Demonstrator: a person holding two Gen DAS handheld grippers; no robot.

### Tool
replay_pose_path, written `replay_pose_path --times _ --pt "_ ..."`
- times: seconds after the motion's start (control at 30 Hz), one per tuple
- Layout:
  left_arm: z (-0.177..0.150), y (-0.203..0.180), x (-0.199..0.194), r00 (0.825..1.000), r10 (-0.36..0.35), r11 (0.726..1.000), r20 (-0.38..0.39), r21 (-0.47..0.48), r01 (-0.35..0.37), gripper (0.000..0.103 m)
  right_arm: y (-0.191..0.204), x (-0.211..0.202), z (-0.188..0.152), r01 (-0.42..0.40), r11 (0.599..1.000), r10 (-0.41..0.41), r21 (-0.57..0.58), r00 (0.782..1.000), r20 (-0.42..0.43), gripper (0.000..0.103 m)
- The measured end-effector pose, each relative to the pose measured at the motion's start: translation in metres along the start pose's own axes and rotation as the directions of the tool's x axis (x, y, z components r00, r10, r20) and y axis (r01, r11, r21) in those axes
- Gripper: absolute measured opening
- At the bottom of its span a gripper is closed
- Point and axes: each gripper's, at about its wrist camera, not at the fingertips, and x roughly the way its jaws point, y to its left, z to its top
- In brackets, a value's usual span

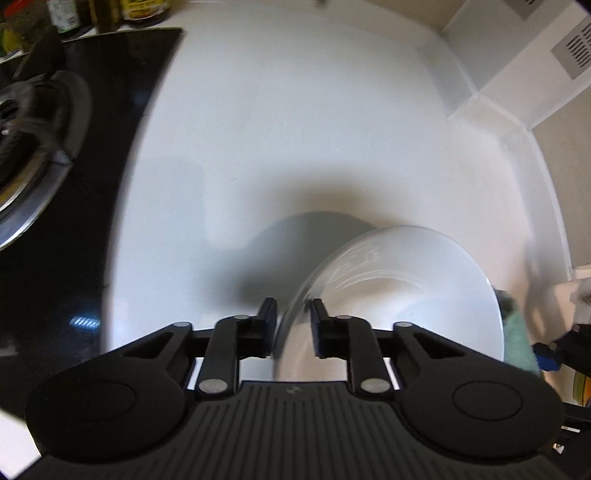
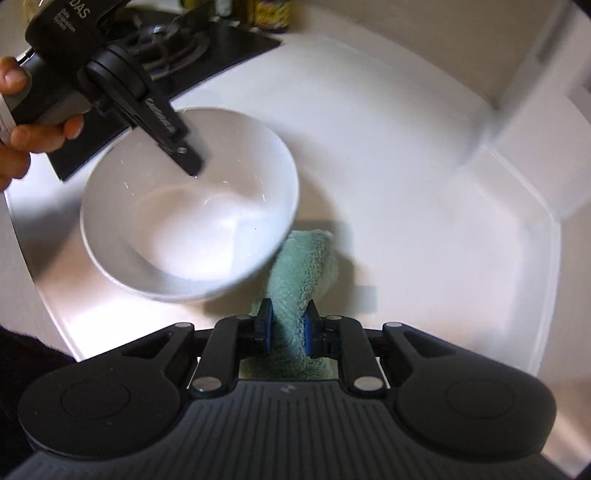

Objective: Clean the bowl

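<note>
- Gripping the rim of the white bowl (image 1: 399,291), the left gripper (image 1: 294,325) is seen with one finger outside the wall and the other inside, the two drawn in on the rim between them.
- From the right wrist view the bowl (image 2: 192,218) is shown tilted, raised off the white countertop (image 2: 388,155), with its opening turned toward the camera and a shadow thrown on the surface beyond it.
- The left gripper (image 2: 184,158) is seen there reaching down from the upper left onto the far part of the rim, and the hand (image 2: 22,125) holding it is partly in view at the left edge.
- A pale green cloth (image 2: 303,273) is clamped between the blue pads (image 2: 266,325) of the right gripper (image 2: 288,326); its free end stands up ahead of the fingers.
- The cloth lies just beside the lower right edge of the bowl; whether the two touch cannot be told.
- In the left wrist view the cloth (image 1: 517,339) is glimpsed behind the right side of the bowl.
- A black hob (image 1: 85,177) with a burner ring (image 1: 26,140) is set into the countertop (image 1: 295,129) to the left, well apart from the bowl.
- Bottles (image 1: 110,14) are lined up behind the hob, blurred.
</note>
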Motion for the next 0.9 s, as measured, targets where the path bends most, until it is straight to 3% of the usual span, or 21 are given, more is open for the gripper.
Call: replay_pose_path --times 0.17,0.23,0.27,0.33,0.43,0.53,0.57,0.63,0.67,0.77,0.9 --pt "-0.036 0.0 -0.028 0.997 0.023 1.0 0.07 -0.022 -0.021 0.017 -0.005 -0.03 0.022 0.032 0.998 -0.024 -0.056 0.991 0.13 0.014" --pt "-0.051 -0.003 -0.029 0.991 0.057 0.998 0.117 -0.029 -0.054 0.006 -0.005 -0.044 0.051 0.045 0.992 -0.018 -0.114 0.973 0.232 0.014" --pt "-0.06 -0.005 -0.03 0.986 0.08 0.997 0.148 -0.031 -0.076 0.006 -0.003 -0.047 0.061 0.042 0.99 -0.005 -0.136 0.964 0.265 0.014" --pt "-0.069 -0.01 -0.03 0.975 0.11 0.994 0.193 -0.015 -0.109 0.006 0.002 -0.049 0.087 0.022 0.98 0.048 -0.197 0.937 0.346 0.014" --pt "-0.081 -0.02 -0.028 0.959 0.144 0.988 0.245 0.018 -0.153 0.006 0.019 -0.038 0.127 -0.062 0.943 0.2 -0.327 0.891 0.408 0.015" --pt "-0.08 -0.026 -0.027 0.95 0.156 0.983 0.271 0.049 -0.176 0.006 0.039 -0.007 0.157 -0.215 0.881 0.365 -0.421 0.876 0.316 0.014" --pt "-0.075 -0.026 -0.029 0.948 0.158 0.982 0.278 0.056 -0.18 0.006 0.045 0.009 0.164 -0.264 0.854 0.399 -0.448 0.885 0.24 0.014" --pt "-0.067 -0.025 -0.031 0.943 0.16 0.98 0.292 0.069 -0.188 0.005 0.058 0.043 0.172 -0.302 0.815 0.383 -0.495 0.921 0.068 0.014" --pt "-0.066 -0.024 -0.03 0.941 0.16 0.979 0.297 0.073 -0.189 0.005 0.063 0.056 0.174 -0.319 0.8 0.373 -0.509 0.928 0.005 0.014" --pt "-0.063 -0.025 -0.027 0.938 0.145 0.979 0.316 0.092 -0.182 0.008 0.051 0.07 0.173 -0.386 0.799 0.388 -0.46 0.917 -0.095 0.014" --pt "-0.06 -0.03 -0.022 0.933 0.137 0.975 0.331 0.123 -0.187 0.012 0.03 0.068 0.164 -0.359 0.841 0.346 -0.405 0.932 -0.108 0.014"
